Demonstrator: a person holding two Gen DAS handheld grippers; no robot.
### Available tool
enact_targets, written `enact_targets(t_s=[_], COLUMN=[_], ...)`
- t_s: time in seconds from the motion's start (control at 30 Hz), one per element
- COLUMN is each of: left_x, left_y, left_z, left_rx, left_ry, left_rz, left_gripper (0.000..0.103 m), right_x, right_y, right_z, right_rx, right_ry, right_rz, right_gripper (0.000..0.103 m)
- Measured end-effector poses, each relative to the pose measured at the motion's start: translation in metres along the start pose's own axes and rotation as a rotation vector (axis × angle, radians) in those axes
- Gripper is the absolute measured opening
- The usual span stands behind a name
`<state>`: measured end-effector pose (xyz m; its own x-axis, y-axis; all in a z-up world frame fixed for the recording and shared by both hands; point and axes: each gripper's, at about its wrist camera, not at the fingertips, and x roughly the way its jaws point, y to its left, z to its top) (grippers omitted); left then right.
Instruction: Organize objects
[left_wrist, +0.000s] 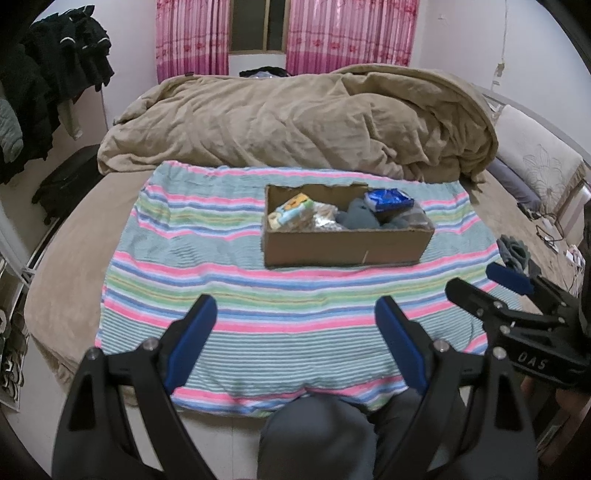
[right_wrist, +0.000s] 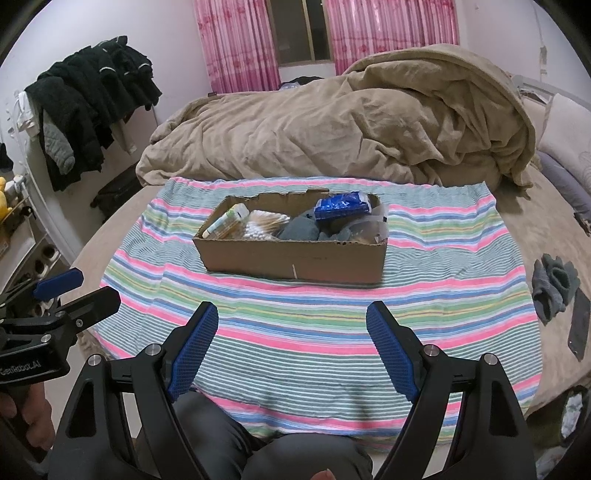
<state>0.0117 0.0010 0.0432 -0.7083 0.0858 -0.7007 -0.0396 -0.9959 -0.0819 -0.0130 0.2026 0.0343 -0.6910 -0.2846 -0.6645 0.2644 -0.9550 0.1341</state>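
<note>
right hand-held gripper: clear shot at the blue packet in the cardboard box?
Probably yes. The right hand-held gripper is open and empty, with only bare striped towel between it and the cardboard box. The blue packet lies on top of the contents near the box's right end, uncovered.

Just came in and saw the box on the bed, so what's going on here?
A seated person holds the left gripper and the right gripper over a striped towel on the bed, both open and empty. Ahead sits a cardboard box already holding a blue packet, cotton swabs and grey cloth. A grey cloth item lies outside it, to the right beside the towel.
</note>
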Motion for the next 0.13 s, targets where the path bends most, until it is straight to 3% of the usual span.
enact_targets(t_s=[0.13], left_x=[0.0106], left_y=[0.0036], left_z=[0.0036], left_rx=[0.002], left_ry=[0.009], left_rz=[0.005], left_gripper=[0.089], right_x=[0.0063], right_y=[-0.0022], right_z=[0.0001], right_rx=[0.002], right_ry=[0.009], right_rz=[0.002], right_gripper=[0.085])
